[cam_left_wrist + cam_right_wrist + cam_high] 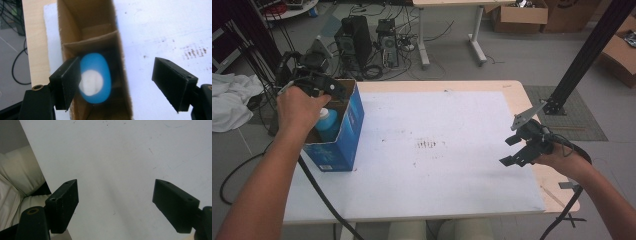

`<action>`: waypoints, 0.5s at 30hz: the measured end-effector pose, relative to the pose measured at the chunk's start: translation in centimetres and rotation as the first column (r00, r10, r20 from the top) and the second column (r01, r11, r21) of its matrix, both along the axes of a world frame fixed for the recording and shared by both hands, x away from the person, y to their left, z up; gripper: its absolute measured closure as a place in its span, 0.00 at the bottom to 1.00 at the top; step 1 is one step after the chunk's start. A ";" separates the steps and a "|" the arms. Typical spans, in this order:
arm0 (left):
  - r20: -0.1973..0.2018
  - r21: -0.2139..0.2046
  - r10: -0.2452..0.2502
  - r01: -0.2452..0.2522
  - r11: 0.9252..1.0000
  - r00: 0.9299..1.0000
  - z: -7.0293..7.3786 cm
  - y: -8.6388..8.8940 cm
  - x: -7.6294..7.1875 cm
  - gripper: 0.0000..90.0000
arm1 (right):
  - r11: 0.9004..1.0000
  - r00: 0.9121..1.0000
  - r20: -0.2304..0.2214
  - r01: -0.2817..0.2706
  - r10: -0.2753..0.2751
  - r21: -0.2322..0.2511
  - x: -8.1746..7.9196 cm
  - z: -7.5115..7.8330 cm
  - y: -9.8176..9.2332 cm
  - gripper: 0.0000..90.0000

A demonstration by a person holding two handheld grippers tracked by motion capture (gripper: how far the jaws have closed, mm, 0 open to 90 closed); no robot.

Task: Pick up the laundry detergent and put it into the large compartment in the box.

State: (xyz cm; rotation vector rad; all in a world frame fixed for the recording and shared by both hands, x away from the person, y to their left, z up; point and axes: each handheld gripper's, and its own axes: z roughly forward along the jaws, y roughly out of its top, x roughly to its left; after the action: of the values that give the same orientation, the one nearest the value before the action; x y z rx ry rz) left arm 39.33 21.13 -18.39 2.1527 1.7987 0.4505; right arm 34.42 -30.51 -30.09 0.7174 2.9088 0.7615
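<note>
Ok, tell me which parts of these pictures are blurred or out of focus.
Left gripper view: the blue bottle with its white cap is soft and smeared inside the cardboard box, while the black jaws look sharper. Right gripper view: the white table sheet reads flat, the jaws fairly crisp. High view: evenly lit, slightly soft overall.

- High view: above the near edge, facing forward and down over the whole desk (437,150).
- Left tool view: close, straight down into the blue box (72,30), also at the high view's left.
- Right tool view: close above the white desk surface.
</note>
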 end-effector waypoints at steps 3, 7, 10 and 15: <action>0.010 -0.003 -0.040 0.040 0.999 0.999 0.2 -1.2 -0.3 0.25 | 1.000 1.000 0.002 -0.001 0.001 0.001 -0.1 0.0 0.1 0.23; 0.013 0.005 -0.100 0.100 0.995 0.995 0.5 -3.0 -0.6 0.23 | 1.000 1.000 0.002 -0.001 0.001 0.002 -0.1 0.0 0.0 0.23; 0.009 0.005 -0.150 0.150 0.989 0.989 0.7 -4.2 -0.6 0.23 | 1.000 1.000 0.000 0.006 -0.006 0.003 -0.1 0.0 0.0 0.23; -0.007 0.020 -0.239 0.239 0.971 0.971 0.6 -6.0 -0.6 0.22 | 1.000 1.000 -0.001 0.006 -0.006 0.000 0.0 0.1 -0.1 0.23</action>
State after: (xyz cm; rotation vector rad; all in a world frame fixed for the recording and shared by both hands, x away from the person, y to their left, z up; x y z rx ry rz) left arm 38.72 15.11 -17.74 2.3480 1.5151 0.4072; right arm 34.40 -30.61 -30.04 0.7261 2.9060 0.7613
